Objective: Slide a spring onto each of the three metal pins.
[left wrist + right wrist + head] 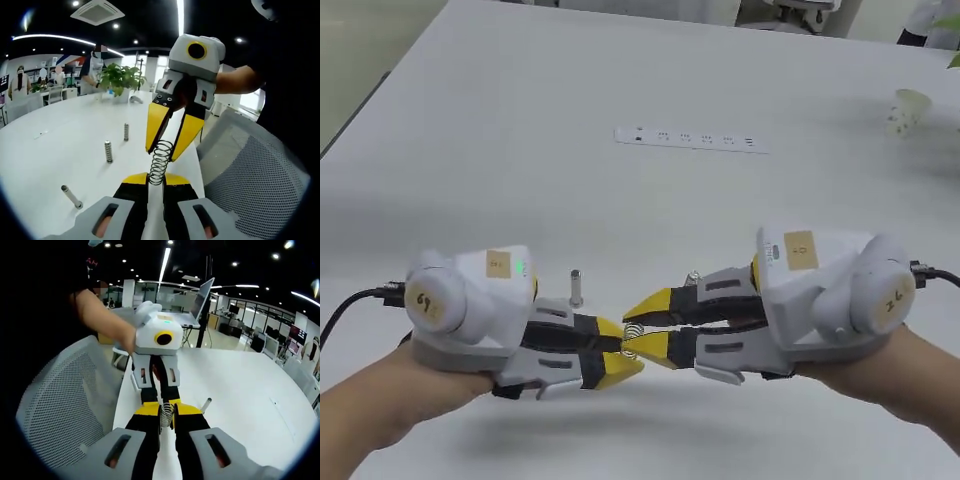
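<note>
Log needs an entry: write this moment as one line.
left tongs: shut on spring | right tongs: open around its far end | far pin: sprung | middle pin: sprung | near pin: bare

Shiny wire spring (160, 162), dull grey metal pin (576, 287), smooth matt white tabletop (570, 90), coarse mesh chair back (255, 175)

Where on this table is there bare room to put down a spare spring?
Bare table runs from the power strip down toward you, and between strip and paper cup. Crowded: where left gripper and right gripper meet at the spring, with a pin just behind.
</note>
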A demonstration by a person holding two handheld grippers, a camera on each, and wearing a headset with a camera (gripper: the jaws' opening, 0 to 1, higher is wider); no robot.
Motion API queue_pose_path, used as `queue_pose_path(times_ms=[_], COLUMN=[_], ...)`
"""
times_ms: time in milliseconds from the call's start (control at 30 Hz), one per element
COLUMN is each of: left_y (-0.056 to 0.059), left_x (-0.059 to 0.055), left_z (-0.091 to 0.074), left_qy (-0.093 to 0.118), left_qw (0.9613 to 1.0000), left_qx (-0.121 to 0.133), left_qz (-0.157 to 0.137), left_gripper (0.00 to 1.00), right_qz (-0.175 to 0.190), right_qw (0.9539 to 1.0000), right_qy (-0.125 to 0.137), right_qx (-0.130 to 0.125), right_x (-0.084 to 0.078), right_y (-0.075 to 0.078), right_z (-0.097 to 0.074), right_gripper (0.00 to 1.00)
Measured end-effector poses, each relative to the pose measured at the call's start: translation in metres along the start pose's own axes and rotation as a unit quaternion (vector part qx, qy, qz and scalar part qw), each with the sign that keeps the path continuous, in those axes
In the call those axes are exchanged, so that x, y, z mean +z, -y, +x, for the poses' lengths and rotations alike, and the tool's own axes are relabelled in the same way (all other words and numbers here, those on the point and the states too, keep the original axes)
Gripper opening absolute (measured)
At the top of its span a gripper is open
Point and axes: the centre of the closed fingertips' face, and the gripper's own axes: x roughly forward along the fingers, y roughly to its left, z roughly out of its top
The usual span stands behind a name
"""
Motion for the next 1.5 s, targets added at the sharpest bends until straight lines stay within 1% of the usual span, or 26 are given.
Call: queue_pose_path(times_ms=[233, 433, 700, 1067, 1200, 1267, 1400, 1500], left_y=[-0.001, -0.001, -0.001, -0.002, -0.004, -0.005, -0.009, -0.01], left_x=[0.002, 0.002, 0.002, 0.006, 0.007, 0.008, 0.008, 0.007], left_z=[0.001, 0.002, 0.001, 0.001, 0.001, -0.001, -0.003, -0.005], left_qy=[0.001, 0.0, 0.0, 0.006, 0.01, 0.013, 0.013, 0.015], left_qw=[1.0, 1.0, 0.9999, 0.9999, 0.9999, 0.9998, 0.9997, 0.9996], left_qx=[0.0, -0.003, -0.001, 0.001, 0.006, 0.008, 0.018, 0.023], left_qz=[-0.001, -0.002, -0.013, -0.011, -0.012, -0.012, -0.01, -0.011], left_gripper=[0.02, 0.02, 0.02, 0.03, 0.08, 0.09, 0.15, 0.16], right_qz=[-0.004, 0.002, -0.005, -0.017, -0.022, -0.022, -0.022, -0.023], right_qw=[1.0, 1.0, 1.0, 0.9998, 0.9996, 0.9996, 0.9996, 0.9996], right_qy=[0.0, 0.007, 0.0, -0.007, -0.016, -0.016, -0.015, -0.014], right_qx=[0.0, -0.001, 0.002, 0.005, 0.006, 0.007, 0.006, 0.006], right_x=[0.001, 0.002, 0.003, 0.005, 0.003, 0.002, 0.003, 0.004], right_y=[0.0, -0.001, -0.002, -0.001, -0.001, -0.002, -0.002, -0.003], right_z=[0.001, 0.0, 0.0, -0.001, 0.0, 0.001, 0.002, 0.002], right_gripper=[0.07, 0.07, 0.07, 0.07, 0.07, 0.07, 0.07, 0.07])
